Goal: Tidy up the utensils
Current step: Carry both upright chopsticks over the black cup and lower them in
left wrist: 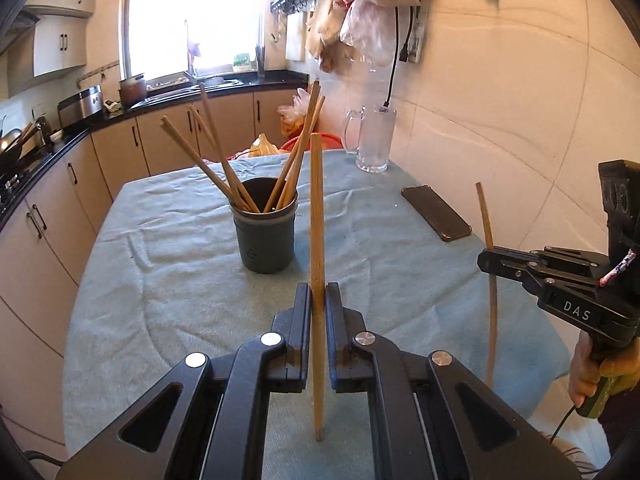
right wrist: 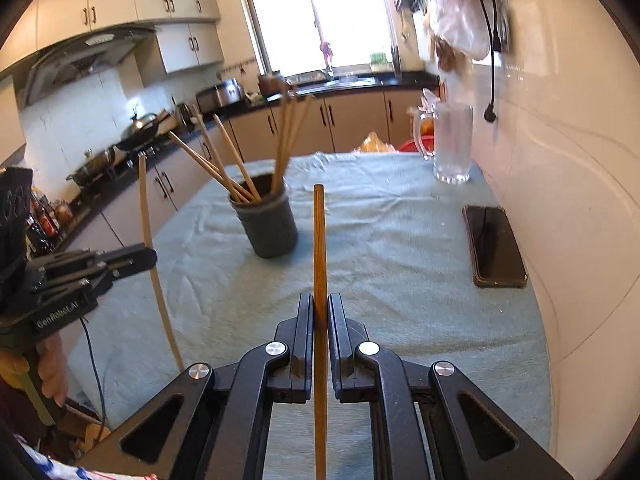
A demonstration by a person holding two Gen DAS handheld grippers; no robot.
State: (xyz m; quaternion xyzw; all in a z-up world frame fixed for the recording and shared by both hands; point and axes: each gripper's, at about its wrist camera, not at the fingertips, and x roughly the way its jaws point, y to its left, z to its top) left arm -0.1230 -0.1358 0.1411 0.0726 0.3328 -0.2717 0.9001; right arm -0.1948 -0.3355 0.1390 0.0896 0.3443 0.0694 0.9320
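A dark grey holder cup [left wrist: 266,236] [right wrist: 267,222] stands mid-table with several wooden chopsticks [left wrist: 218,156] [right wrist: 224,160] leaning out of it. My left gripper [left wrist: 318,292] is shut on a pale wooden chopstick [left wrist: 317,208] held upright above the cloth, nearer me than the cup. Seen from the right wrist, that gripper [right wrist: 150,254] and its chopstick [right wrist: 145,200] hang at the left. My right gripper [right wrist: 320,304] is shut on a darker chopstick [right wrist: 319,240], also upright. From the left wrist it [left wrist: 486,258] shows at the right with its chopstick [left wrist: 485,212].
A pale blue cloth [left wrist: 400,264] [right wrist: 400,264] covers the table. A black phone [left wrist: 436,213] [right wrist: 494,244] lies at the right, a glass pitcher [left wrist: 374,140] [right wrist: 451,144] at the far right corner by the tiled wall. Kitchen counters and cabinets run along the left and back.
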